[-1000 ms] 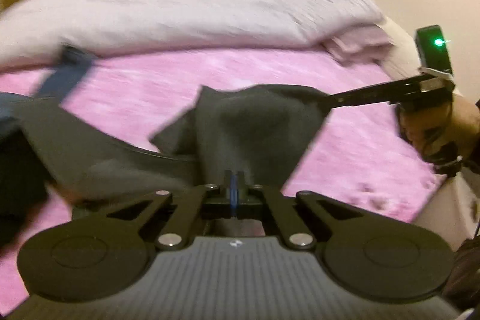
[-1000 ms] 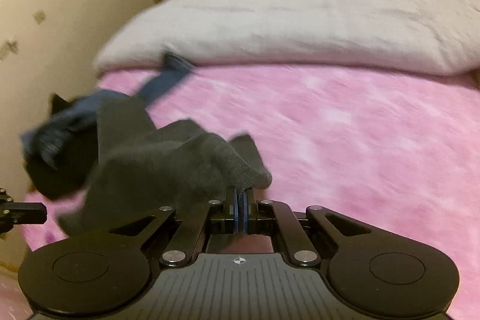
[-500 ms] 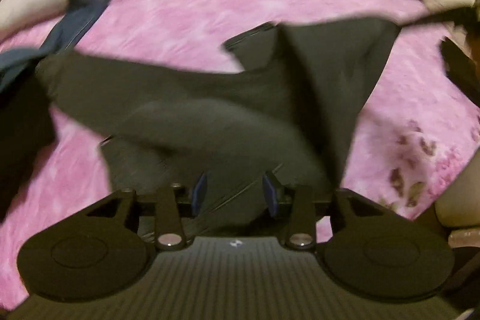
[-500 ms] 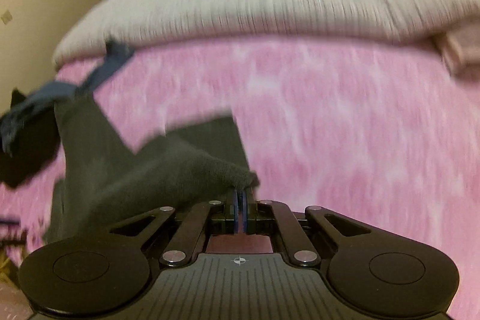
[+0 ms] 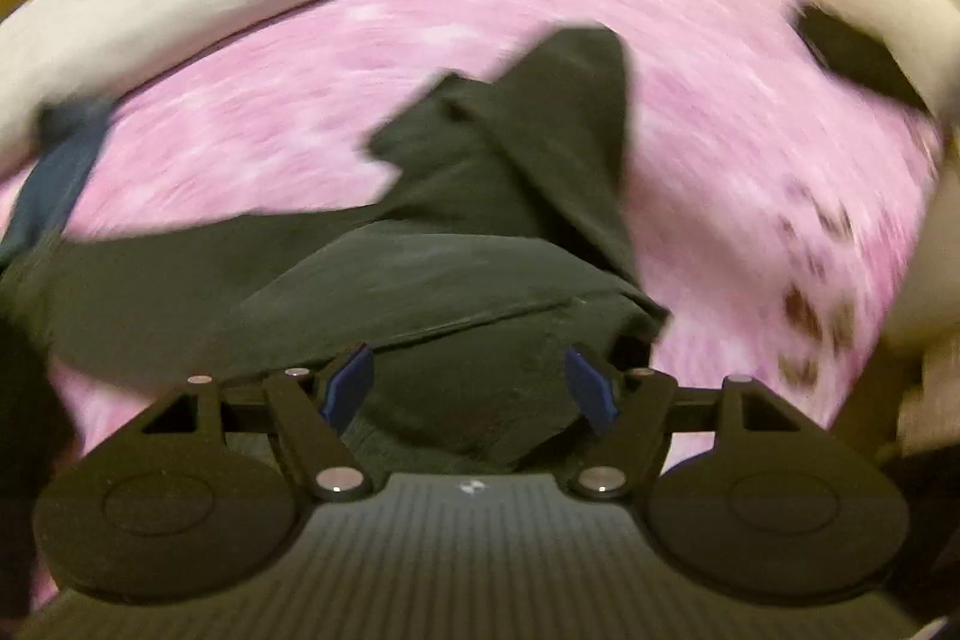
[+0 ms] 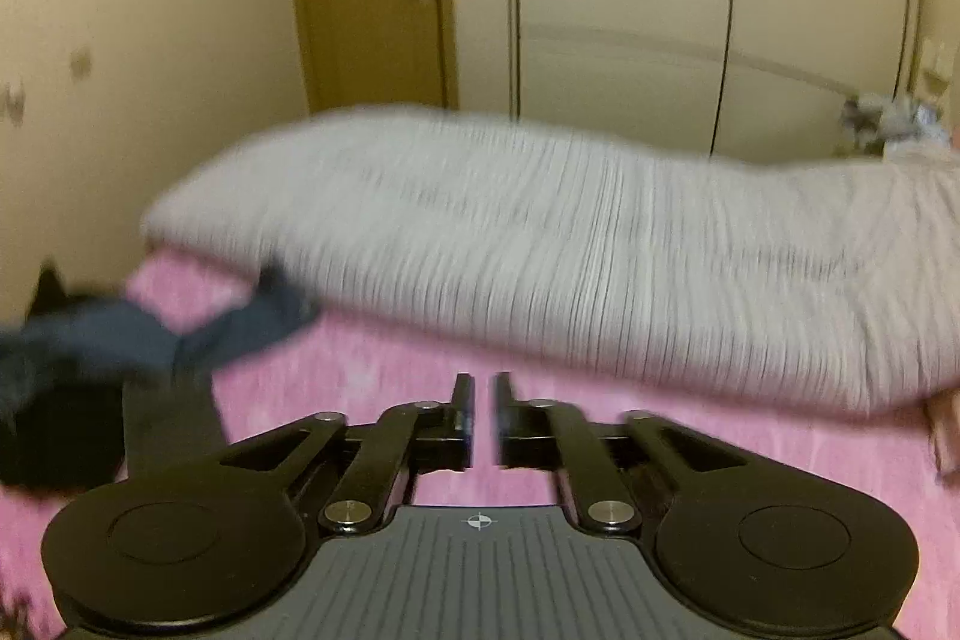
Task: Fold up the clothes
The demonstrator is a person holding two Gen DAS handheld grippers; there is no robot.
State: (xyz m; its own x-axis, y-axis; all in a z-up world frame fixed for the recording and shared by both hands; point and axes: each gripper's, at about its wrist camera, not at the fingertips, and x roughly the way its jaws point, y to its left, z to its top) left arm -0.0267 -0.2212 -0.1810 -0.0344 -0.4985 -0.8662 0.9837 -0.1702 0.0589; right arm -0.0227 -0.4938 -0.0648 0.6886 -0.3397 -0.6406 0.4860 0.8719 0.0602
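Both tongs released: left tongs (image 5: 470,388) wide over dark garment (image 5: 420,274), right tongs (image 6: 483,421) slightly apart, empty. Better to flatten wrinkles on pink bed (image 5: 720,112) before next fold.

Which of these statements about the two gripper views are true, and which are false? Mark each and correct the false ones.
1. The left gripper is open. True.
2. The dark garment lies on a green blanket. False: the blanket is pink.
3. The right gripper clamps the dark garment. False: its fingers stand slightly apart with nothing between them.
4. A blue garment lies near the grey duvet. True.
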